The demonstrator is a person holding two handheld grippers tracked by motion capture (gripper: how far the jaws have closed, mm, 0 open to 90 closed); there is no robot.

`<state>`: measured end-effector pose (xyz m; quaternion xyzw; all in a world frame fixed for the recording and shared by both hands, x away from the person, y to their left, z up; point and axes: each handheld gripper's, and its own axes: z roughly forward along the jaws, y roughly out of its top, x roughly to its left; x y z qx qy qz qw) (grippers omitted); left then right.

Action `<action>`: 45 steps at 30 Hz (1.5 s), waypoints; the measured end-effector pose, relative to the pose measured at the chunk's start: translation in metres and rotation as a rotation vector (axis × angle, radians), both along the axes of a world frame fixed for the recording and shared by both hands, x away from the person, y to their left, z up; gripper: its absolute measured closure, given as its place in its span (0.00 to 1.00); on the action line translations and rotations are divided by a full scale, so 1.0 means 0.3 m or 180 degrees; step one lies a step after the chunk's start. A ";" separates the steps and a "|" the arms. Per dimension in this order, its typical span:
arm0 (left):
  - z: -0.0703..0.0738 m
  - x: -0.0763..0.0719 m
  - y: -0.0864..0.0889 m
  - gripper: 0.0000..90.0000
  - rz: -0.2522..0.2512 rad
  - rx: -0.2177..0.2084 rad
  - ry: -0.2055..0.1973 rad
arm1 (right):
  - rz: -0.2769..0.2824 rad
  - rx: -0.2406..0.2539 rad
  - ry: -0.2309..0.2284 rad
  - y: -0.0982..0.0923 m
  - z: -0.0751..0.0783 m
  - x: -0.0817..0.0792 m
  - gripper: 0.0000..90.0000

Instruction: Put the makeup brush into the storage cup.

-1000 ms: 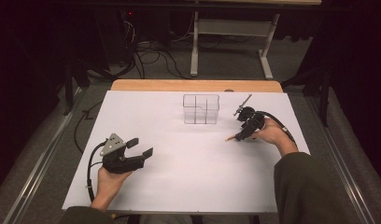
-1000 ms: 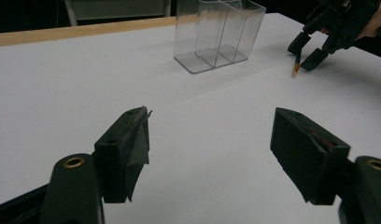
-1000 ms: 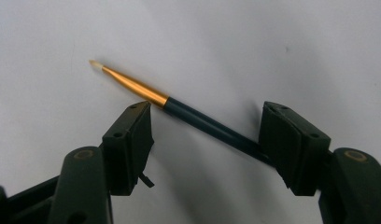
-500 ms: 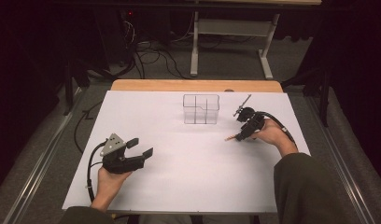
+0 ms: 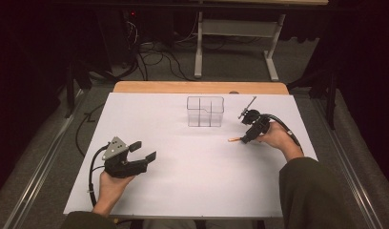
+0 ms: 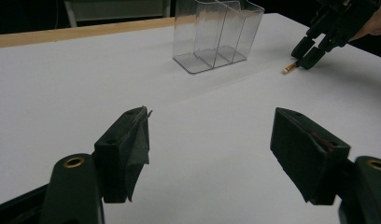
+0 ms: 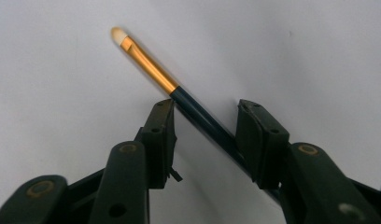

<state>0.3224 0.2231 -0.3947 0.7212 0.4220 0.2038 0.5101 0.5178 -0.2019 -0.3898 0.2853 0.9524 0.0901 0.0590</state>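
A small brush (image 7: pixel 146 65) with a pale tip, gold ferrule and dark handle lies on the white table. It runs slantwise between the jaws of my right gripper (image 7: pixel 205 112). Those jaws have just been closing around it; a wide gap remains and the pads do not press it. In the high view the right gripper (image 5: pixel 247 138) points down at the brush (image 5: pixel 234 139), right of centre. My left gripper (image 5: pixel 145 150) rests at the front left, open with nothing between its fingers. The left gripper view shows it (image 6: pixel 209 135) aimed across the table at the brush (image 6: pixel 289 70).
A clear plastic organiser (image 5: pixel 205 111) with several compartments stands at the back middle of the table (image 5: pixel 192 191), left of the right gripper. A wooden strip (image 5: pixel 197 87) runs along the far edge. Cables and desk legs sit on the floor beyond.
The right gripper's jaws have narrowed around the brush. Neither hand has moved.
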 end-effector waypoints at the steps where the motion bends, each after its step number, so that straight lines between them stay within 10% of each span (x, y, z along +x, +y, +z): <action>1: 0.000 0.000 0.001 0.32 0.0004 -0.0004 0.0002 | -0.0023 0.0001 0.0008 0.001 0.000 -0.001 0.67; 45: -0.001 0.003 -0.004 0.32 -0.0010 -0.0002 0.0001 | -0.0169 -0.0062 0.0152 0.010 0.004 -0.005 0.94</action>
